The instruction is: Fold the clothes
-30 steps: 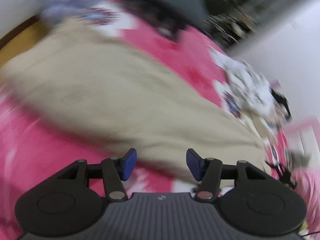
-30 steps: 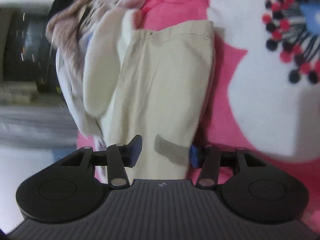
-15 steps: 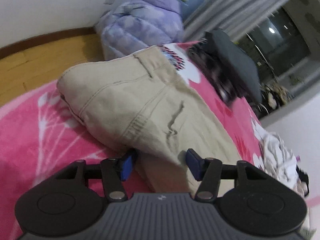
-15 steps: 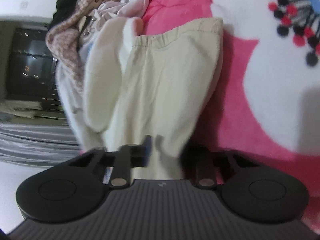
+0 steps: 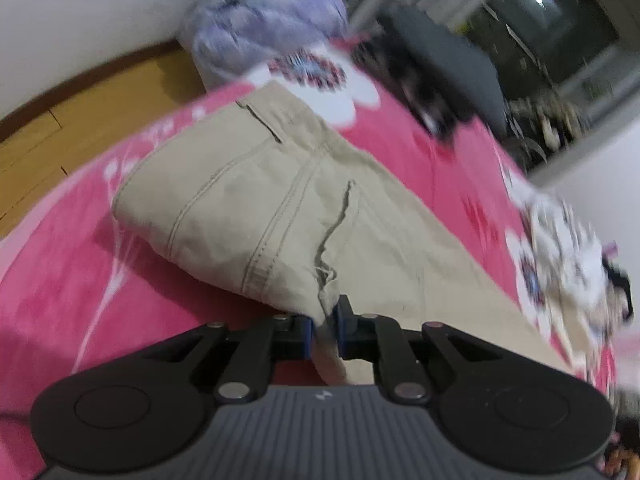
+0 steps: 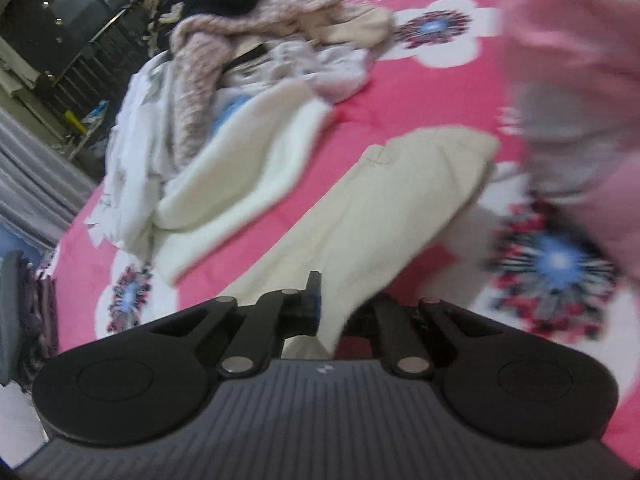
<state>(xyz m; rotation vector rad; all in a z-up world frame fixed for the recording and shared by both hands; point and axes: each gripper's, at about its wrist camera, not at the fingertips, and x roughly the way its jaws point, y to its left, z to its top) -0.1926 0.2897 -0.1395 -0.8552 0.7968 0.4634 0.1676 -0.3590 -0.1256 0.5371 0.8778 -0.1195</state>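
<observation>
Beige trousers (image 5: 280, 208) lie on a pink flowered bedspread (image 5: 60, 280), waistband at the far end in the left wrist view. My left gripper (image 5: 325, 322) is shut on a fold of the trousers near the seat seam. In the right wrist view a beige trouser leg (image 6: 380, 216) runs away from me with its hem at the far end. My right gripper (image 6: 334, 312) is shut on the near part of this leg; the cloth hides its right finger.
A pile of unfolded clothes (image 6: 248, 80) lies at the back left of the bed, with a white fleece garment (image 6: 240, 176) beside the trouser leg. A lilac padded jacket (image 5: 264, 16) sits at the bed's far corner. Wooden floor (image 5: 60, 140) lies left. A pink sleeve (image 6: 580, 80) is at right.
Both grippers have closed on the beige trousers; one second ago both were open over the cloth. The right view has swung to show more of the bed and the clothes pile.
</observation>
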